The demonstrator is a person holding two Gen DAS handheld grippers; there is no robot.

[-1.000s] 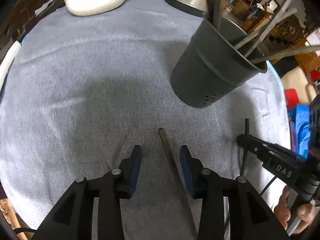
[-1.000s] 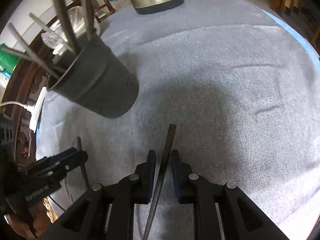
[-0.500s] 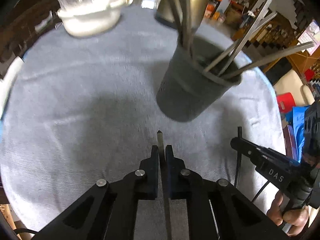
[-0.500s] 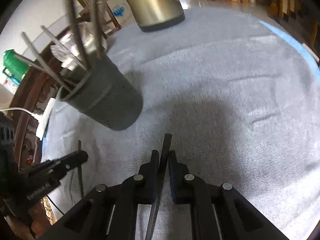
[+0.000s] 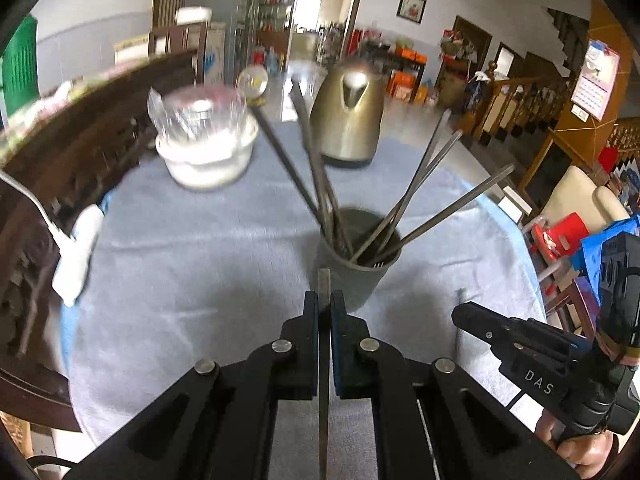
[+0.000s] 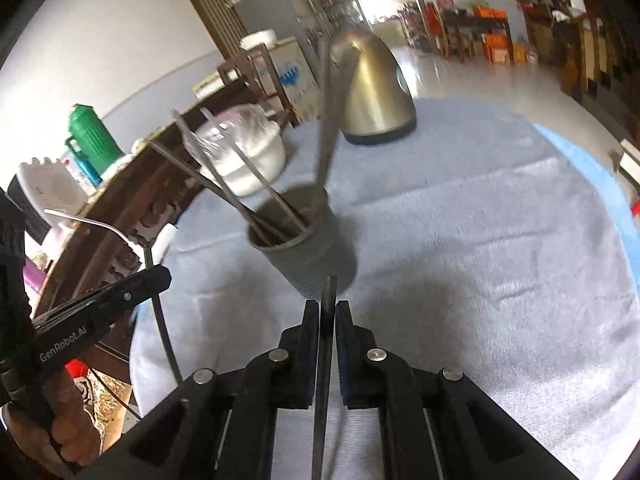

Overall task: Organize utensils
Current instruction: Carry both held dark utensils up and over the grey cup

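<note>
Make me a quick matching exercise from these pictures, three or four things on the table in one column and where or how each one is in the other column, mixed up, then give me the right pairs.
Things:
1. grey holder
2. kettle
3. white bowl
4. left gripper

States:
A. brass-coloured, at the far side of the cloth
B. covered with clear plastic wrap
C. stands upright with several utensil handles sticking out
D. shut on a thin metal utensil

Pairs: 1-C, 2-A, 3-B, 4-D
</note>
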